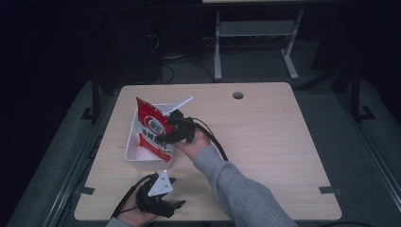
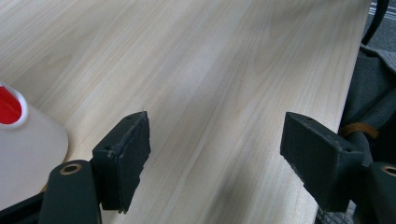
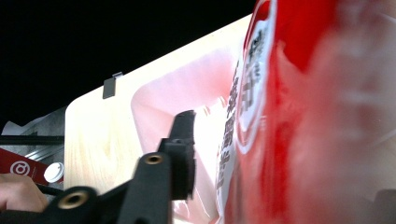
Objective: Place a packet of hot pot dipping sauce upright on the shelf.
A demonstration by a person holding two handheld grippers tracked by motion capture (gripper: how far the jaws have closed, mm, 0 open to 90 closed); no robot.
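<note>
Red-and-white printed snack bag (image 1: 152, 130) stands tilted in the white rectangular plastic bin (image 1: 135, 161), placed there by the right gripper (image 1: 166, 137), jaws parted and releasing. Left gripper (image 1: 176, 204) rests spread, idle, on the pale wooden table (image 1: 265, 137).

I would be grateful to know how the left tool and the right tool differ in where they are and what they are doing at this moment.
The left tool sits low at the near edge of the light wooden table; the right tool reaches into the white rectangular plastic bin. The left tool stands open over bare wood with nothing between its jaws; the right tool has the red and white snack bag between its jaws. Both are black and hand-held.
</note>
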